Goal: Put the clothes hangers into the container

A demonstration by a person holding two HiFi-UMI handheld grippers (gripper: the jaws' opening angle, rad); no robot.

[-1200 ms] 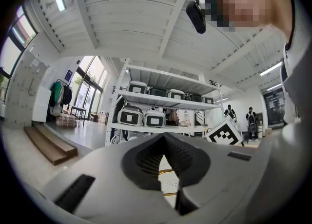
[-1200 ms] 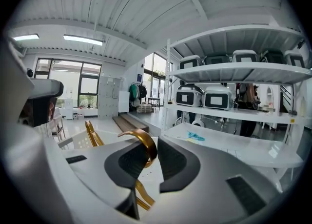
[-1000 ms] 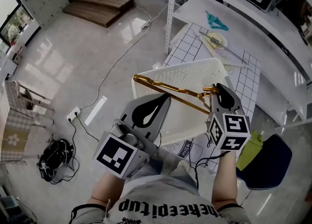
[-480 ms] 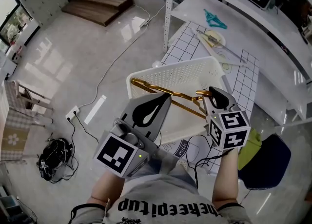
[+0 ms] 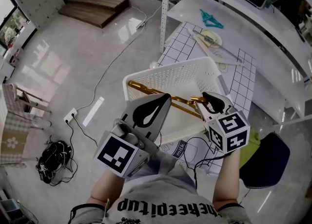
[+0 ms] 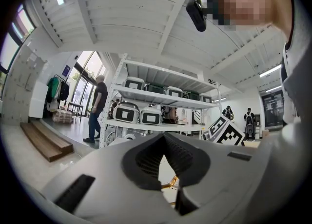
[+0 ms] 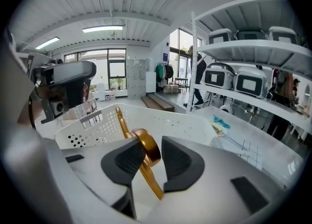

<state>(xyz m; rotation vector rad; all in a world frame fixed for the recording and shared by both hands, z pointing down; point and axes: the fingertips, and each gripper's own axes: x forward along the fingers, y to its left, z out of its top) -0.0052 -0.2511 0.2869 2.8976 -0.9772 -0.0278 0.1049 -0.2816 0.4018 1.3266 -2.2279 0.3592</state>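
A gold clothes hanger (image 5: 161, 94) lies slanted across the inside of the white perforated basket (image 5: 165, 74). Its hook (image 7: 146, 146) sits between the jaws of my right gripper (image 5: 210, 102) at the basket's near right corner. Those jaws have just been opening: the hook leans on the left pad, with a gap to the right pad, so they are open. My left gripper (image 5: 163, 98) points level over the basket's near rim, its tips shut together (image 6: 164, 136). A bit of the gold hanger (image 6: 170, 184) shows below them. I cannot tell whether they pinch the rim.
The basket rests at the near end of a white table on a grid mat (image 5: 243, 79). Farther along lie a teal hanger (image 5: 210, 19) and pale hangers (image 5: 214, 38). A shelf post (image 5: 162, 23) stands behind, a dark blue seat (image 5: 268, 162) at right, and cables (image 5: 53, 162) on the floor.
My right gripper has sunk and tipped downward, lowering the gold hanger into the basket, and its jaws have parted around the hook. The left gripper has stayed put.
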